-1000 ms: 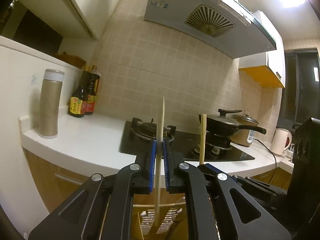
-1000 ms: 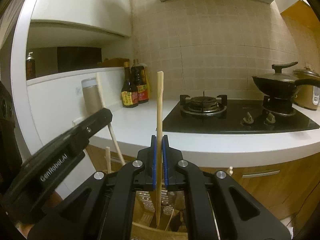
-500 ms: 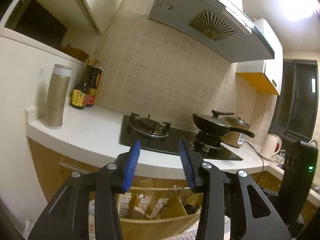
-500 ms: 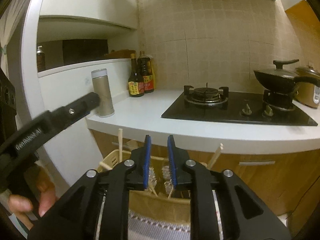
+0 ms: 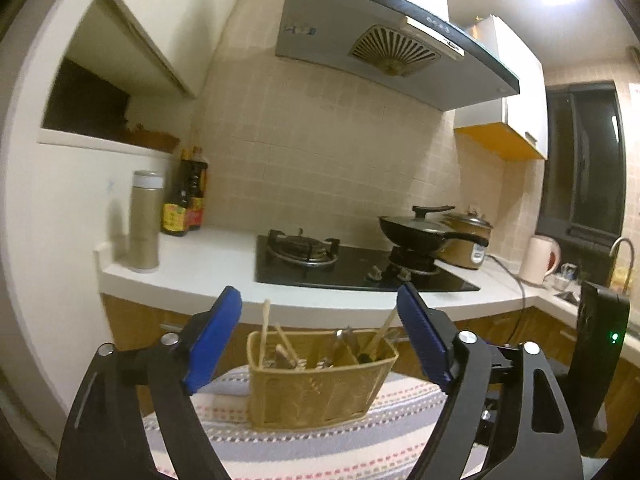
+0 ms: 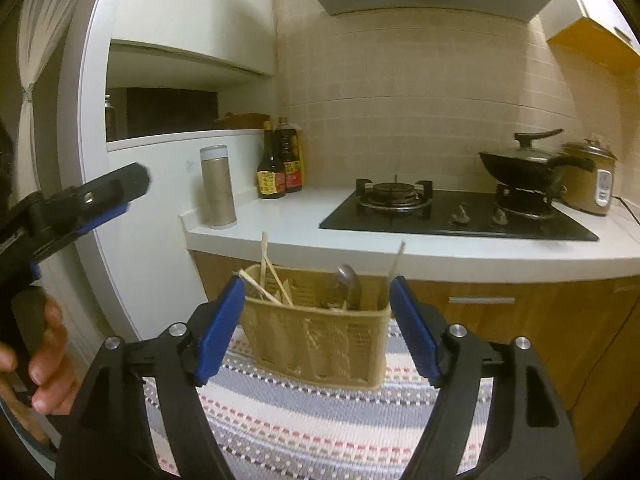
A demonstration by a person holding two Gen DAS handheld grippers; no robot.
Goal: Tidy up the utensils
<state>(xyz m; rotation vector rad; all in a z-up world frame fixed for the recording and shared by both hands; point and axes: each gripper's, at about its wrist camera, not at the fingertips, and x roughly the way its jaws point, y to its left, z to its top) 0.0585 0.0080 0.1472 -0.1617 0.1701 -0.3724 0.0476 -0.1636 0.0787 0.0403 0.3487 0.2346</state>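
Observation:
A tan wicker utensil basket (image 5: 320,384) stands on a striped cloth (image 5: 320,448); it also shows in the right wrist view (image 6: 316,340). Wooden chopsticks (image 5: 265,332) stand in its left part, metal spoons (image 6: 347,286) in the middle, another chopstick (image 6: 396,262) at the right. My left gripper (image 5: 320,332) is open and empty, back from the basket. My right gripper (image 6: 318,320) is open and empty, its jaws either side of the basket, pulled back. The left gripper also shows at the left edge of the right wrist view (image 6: 80,200).
Behind the basket runs a white counter (image 5: 224,264) with a gas hob (image 5: 352,268), a black pan (image 5: 420,232), a rice cooker (image 5: 468,240), a kettle (image 5: 540,258), a steel flask (image 5: 144,228) and sauce bottles (image 5: 188,200). Wooden cabinet doors (image 6: 520,320) lie below.
Both grippers held an upright chopstick a second ago. Both have opened, the chopsticks now stand in the basket, and both grippers have drawn back and up from it.

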